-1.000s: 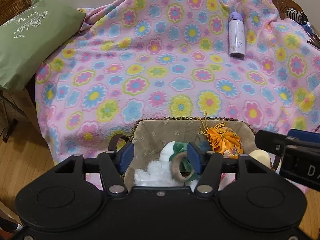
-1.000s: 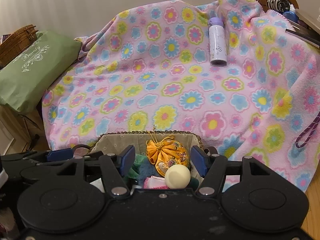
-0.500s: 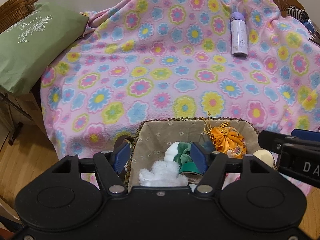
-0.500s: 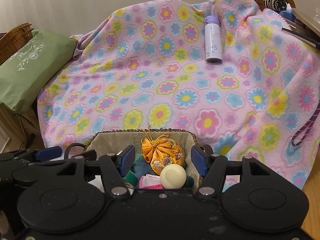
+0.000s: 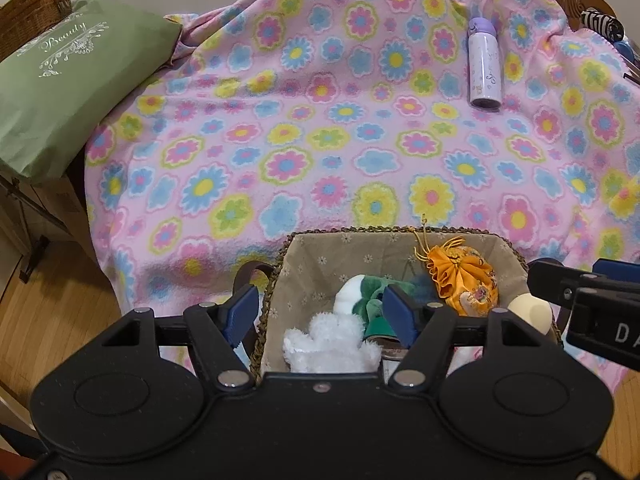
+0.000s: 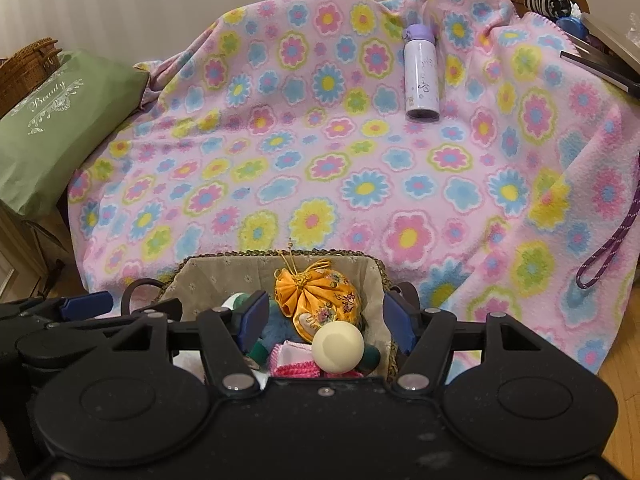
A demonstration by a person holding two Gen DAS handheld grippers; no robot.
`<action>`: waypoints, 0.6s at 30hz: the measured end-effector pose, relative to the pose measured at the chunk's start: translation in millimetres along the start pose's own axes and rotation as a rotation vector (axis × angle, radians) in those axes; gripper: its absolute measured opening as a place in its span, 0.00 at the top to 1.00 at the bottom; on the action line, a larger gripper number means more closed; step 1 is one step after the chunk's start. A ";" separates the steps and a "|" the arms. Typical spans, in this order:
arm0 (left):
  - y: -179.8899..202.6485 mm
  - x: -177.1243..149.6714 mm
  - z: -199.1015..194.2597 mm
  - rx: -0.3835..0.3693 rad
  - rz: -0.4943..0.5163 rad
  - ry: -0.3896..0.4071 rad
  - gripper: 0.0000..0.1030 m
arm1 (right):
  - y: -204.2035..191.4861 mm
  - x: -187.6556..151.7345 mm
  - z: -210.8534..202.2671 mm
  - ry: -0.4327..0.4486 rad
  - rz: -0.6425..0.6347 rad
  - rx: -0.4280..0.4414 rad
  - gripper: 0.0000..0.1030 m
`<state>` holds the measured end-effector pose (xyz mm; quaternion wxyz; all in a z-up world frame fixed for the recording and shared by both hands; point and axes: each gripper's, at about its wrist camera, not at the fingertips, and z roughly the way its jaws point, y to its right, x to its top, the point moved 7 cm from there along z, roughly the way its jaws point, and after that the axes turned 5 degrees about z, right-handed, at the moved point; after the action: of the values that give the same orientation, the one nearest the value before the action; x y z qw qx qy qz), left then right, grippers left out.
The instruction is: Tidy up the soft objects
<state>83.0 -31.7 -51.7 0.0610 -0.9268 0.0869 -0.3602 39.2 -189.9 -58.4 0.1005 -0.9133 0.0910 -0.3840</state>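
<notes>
A beige-lined woven basket (image 5: 384, 233) (image 6: 272, 254) stands at the near edge of the flowered blanket. In it lie a white fluffy plush (image 5: 328, 340), a green and white plush (image 5: 370, 300), an orange drawstring pouch (image 5: 464, 280) (image 6: 320, 292), a cream ball (image 6: 338, 346) and a pink knit piece (image 6: 292, 360). My left gripper (image 5: 320, 312) hovers over the basket's left side with its jaws opening and nothing pressed between them. My right gripper (image 6: 326, 316) hangs over the right side, its jaws opening slightly. The ball lies between them, clear of both pads.
A purple bottle (image 5: 485, 68) lies on the pink flowered blanket (image 5: 320, 140) at the back right. A green cushion (image 5: 68, 92) and a wicker basket (image 5: 32, 8) sit at the left. A purple cord (image 6: 608, 244) hangs at the right. Wooden floor shows at both lower corners.
My left jaws have spread apart. The green plush with its wooden ring has left them and dropped into the basket. The right gripper has hardly changed.
</notes>
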 end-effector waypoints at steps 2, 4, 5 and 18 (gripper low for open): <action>0.0 -0.7 0.1 -0.004 -0.001 -0.003 0.35 | 0.4 -0.4 0.1 -0.003 0.000 -0.002 0.39; 0.0 -0.6 0.0 -0.005 -0.001 -0.007 0.35 | 0.8 -0.8 0.1 -0.007 0.000 -0.003 0.39; 0.4 -0.4 -0.1 -0.007 -0.001 -0.008 0.35 | 0.8 -1.1 0.3 -0.010 0.000 -0.004 0.39; 0.3 -2.1 1.5 -0.018 -0.006 -0.036 0.35 | 3.2 -4.2 3.9 -0.053 0.004 -0.012 0.38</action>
<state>82.5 -31.5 -54.2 0.0534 -0.9339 0.0863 -0.3429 38.9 -191.5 -64.8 0.0983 -0.9235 0.0925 -0.3592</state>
